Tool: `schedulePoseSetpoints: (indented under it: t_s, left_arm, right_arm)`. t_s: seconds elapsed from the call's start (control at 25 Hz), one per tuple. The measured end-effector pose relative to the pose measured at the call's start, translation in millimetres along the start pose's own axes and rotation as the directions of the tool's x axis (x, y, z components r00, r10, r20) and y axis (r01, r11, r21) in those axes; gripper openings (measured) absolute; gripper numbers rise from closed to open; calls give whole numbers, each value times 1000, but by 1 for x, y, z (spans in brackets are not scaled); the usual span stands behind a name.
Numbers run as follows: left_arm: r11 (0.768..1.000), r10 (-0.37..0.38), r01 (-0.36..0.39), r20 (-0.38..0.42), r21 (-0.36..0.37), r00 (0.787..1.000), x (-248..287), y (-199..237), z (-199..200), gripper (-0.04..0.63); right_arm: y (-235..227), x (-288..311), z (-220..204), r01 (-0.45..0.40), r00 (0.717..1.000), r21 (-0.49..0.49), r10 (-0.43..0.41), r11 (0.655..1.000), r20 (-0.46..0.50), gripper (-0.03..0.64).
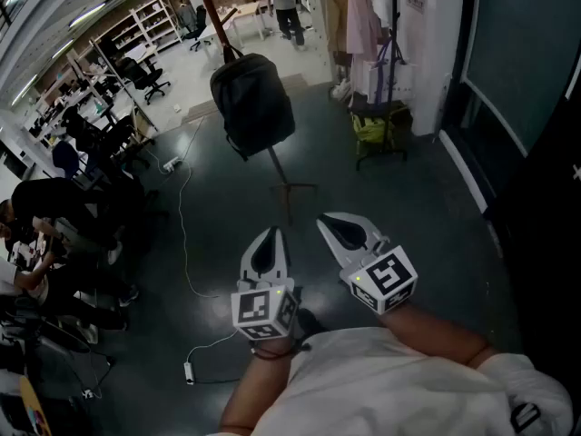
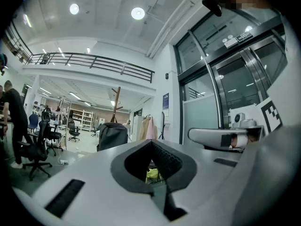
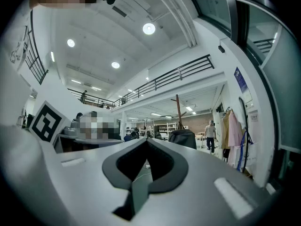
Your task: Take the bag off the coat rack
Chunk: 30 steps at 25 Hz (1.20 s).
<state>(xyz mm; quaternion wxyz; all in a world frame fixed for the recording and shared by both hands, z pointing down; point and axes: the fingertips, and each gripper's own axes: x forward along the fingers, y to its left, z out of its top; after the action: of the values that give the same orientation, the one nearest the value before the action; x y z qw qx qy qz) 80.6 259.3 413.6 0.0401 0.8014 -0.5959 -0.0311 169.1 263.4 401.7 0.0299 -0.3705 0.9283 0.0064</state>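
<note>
A dark, glossy floor [image 1: 413,234] spreads across a big open hall. Rows of office chairs [image 1: 148,76] and desks run away along the left side.

A wooden coat rack [image 1: 212,11] stands near the middle of the floor, well ahead of the person holding the tongs, and its pole slants in the head view. The black bag [image 1: 252,104] hangs from the rack by its top loop. Its body rests against the pole, clear of the floor. Both gripper views show it too, small and far beyond the tips.

To the right of the rack, pale and pink garments [image 1: 362,14] hang against a white wall. A yellow-green sack [image 1: 373,128] sits on a low black stand below them. At the far end, a person [image 1: 288,2] is standing near a desk.

The left tongs [image 1: 271,232] and the right tongs [image 1: 321,217] are held level, side by side in front of the person's chest, and point toward the rack. Each pair is pressed together at the tips with nothing pinched between them. Neither is near the bag.

A thin white cable [image 1: 182,221] trails across the floor to the left of the tongs. A small power strip [image 1: 190,371] lies close to the person's left arm.
</note>
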Motion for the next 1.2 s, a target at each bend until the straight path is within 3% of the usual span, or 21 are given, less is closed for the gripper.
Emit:
schedulePoseSetpoints:
  t_s: [0.56, 1.2]
  left_arm:
    - [999, -27, 26, -17, -46, 1000, 38, 41, -12, 6]
    - [995, -101, 101, -2, -28, 995, 99, 181, 29, 6]
  right_arm:
    - [-13, 56, -13, -14, 1000, 52, 14, 999, -6, 3]
    - [3, 226, -1, 2, 1000, 80, -2, 997, -2, 3]
